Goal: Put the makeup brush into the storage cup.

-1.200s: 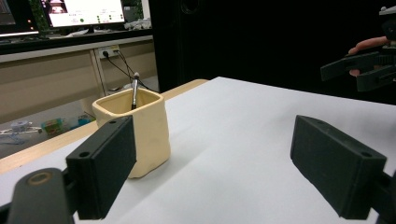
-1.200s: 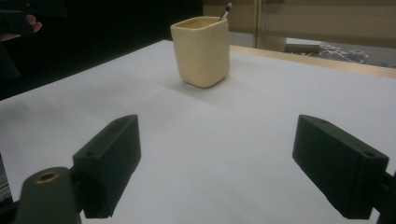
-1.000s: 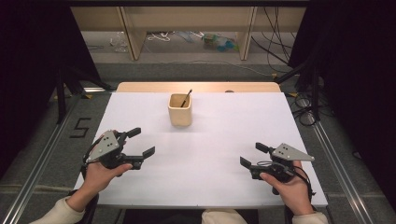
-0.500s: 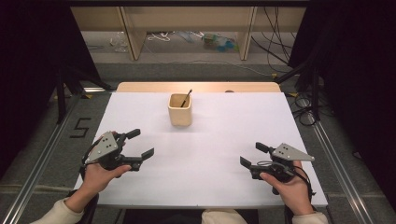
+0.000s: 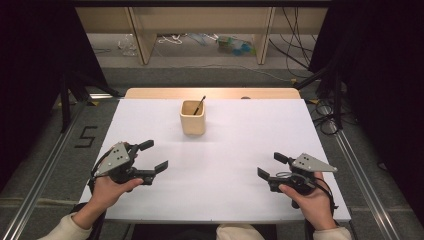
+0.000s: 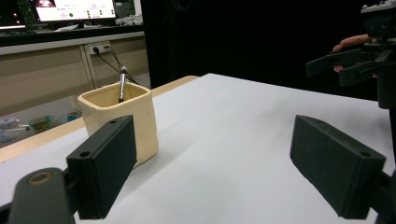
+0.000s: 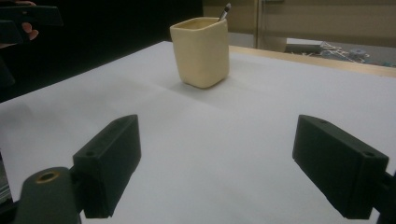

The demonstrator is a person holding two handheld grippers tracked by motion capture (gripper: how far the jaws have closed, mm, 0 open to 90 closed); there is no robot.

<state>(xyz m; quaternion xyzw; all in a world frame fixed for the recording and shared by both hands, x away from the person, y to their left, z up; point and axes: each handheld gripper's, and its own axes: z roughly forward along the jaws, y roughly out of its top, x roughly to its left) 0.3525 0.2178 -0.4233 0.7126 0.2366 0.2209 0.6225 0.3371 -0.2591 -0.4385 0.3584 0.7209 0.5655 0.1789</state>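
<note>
A squat cream ceramic cup (image 5: 193, 117) with a thin dark-handled brush (image 5: 199, 105) leaning inside stood upright toward the far middle of the white-topped desk (image 5: 240, 165). The left gripper (image 5: 156, 156) and the right gripper (image 5: 268, 166) both hovered near the desk's front edge, jaws spread and empty, well apart from the cup. Judging by this, nothing had been grasped; the whole job remained.
</note>
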